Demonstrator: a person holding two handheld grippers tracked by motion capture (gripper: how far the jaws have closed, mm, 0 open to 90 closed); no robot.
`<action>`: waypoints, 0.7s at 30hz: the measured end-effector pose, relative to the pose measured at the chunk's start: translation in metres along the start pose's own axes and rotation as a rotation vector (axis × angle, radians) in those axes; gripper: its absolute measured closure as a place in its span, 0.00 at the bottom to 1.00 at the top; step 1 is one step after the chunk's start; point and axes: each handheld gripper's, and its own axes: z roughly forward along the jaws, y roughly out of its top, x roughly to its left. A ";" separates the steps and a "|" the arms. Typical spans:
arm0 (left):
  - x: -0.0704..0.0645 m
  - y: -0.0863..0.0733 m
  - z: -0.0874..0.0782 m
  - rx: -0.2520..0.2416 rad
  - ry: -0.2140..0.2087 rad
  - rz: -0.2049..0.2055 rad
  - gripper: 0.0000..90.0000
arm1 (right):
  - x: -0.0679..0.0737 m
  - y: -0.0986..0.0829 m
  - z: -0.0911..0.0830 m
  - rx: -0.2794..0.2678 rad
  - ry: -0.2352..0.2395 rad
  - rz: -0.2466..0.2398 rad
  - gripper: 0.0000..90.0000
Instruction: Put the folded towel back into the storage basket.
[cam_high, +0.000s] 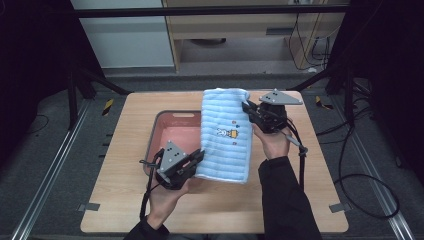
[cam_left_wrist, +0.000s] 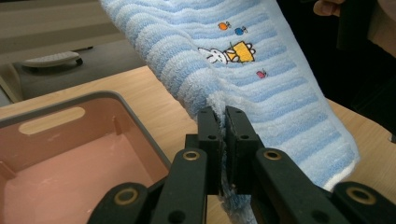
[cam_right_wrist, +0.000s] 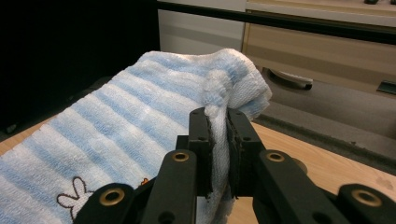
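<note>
Blue striped towel (cam_high: 226, 134) stretched mid-frame, long axis running lower centre to upper centre, partly over the pink bin (cam_high: 172, 131). Left gripper (cam_high: 196, 159) clamped on the lower-left edge, right gripper (cam_high: 248, 109) pinching the upper-right corner; probably lifted clear of the table (cam_high: 120, 165)

My left tool (cam_high: 198, 157) sits close in front of me, its jaws pinched together on a fold of the towel (cam_high: 226, 135) at its near left edge, and my left hand (cam_high: 165, 197) grips it from below. My right tool (cam_high: 248, 110) reaches farther forward, jaws clamped on the towel's far right edge, with my right hand (cam_high: 272, 142) behind it and the dark sleeve (cam_high: 285, 200) trailing back.
</note>
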 end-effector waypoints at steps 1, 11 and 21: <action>0.004 0.000 -0.003 -0.003 0.007 0.000 0.95 | 0.003 0.003 0.003 -0.004 0.007 -0.002 0.91; 0.021 -0.001 -0.015 -0.013 0.039 -0.016 0.95 | 0.021 0.018 0.021 -0.016 0.034 -0.023 0.91; 0.047 -0.009 -0.026 -0.007 0.081 -0.051 0.95 | 0.041 0.029 0.050 -0.001 0.065 -0.040 0.91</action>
